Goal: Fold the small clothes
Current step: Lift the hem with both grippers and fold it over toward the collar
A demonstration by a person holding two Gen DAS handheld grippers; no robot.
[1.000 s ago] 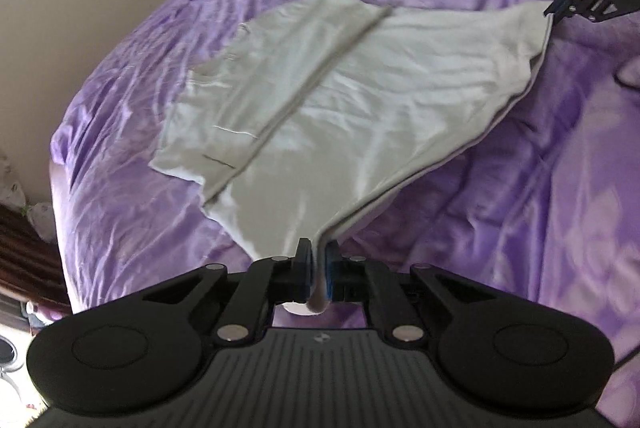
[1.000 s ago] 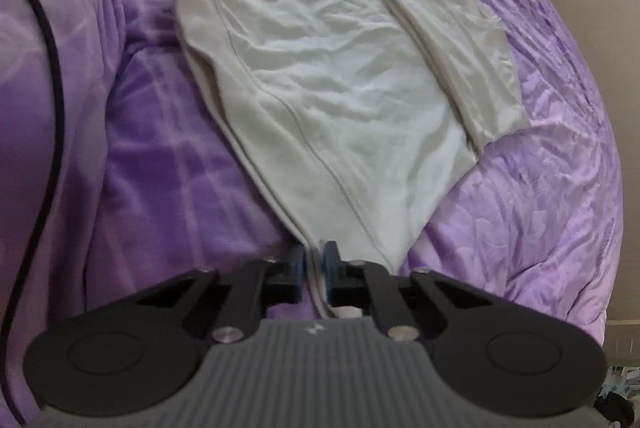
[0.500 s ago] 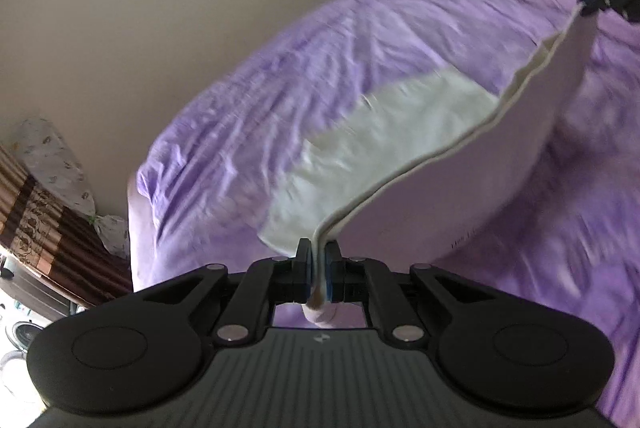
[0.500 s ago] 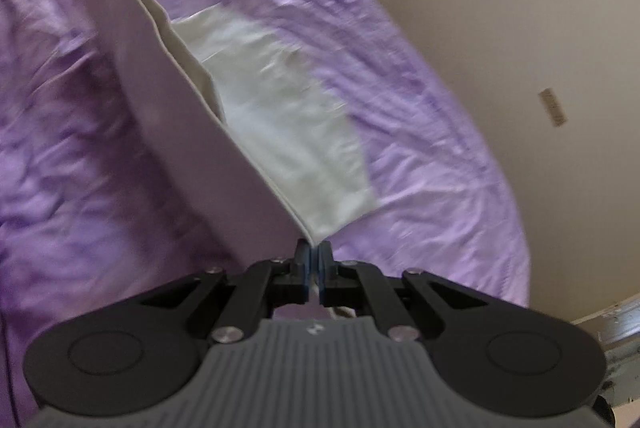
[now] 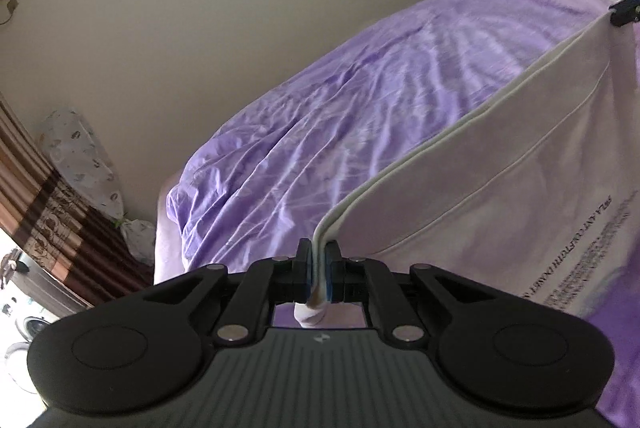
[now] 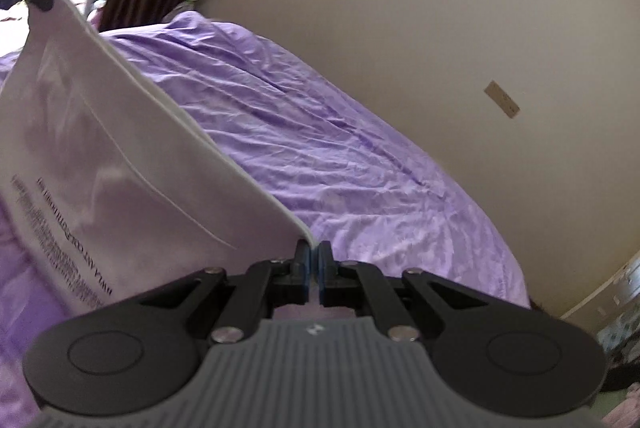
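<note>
While the white garment (image 5: 500, 164) was stretched taut above the purple bedspread (image 5: 320, 132), one corner of its hem was pinched between the clenched fingers of the left gripper (image 5: 319, 270). The opposite corner was clamped by the right gripper (image 6: 313, 274), whose jaws were shut tight on the cloth. Printed text was seen on the hanging fabric, over the bedspread's near side.

The white shirt (image 5: 500, 164) carries several lines of small dark print, seen sideways near its lower edge in both wrist views. The letters are too blurred to read. The same print shows on the shirt (image 6: 80, 164) in the right view.
</note>
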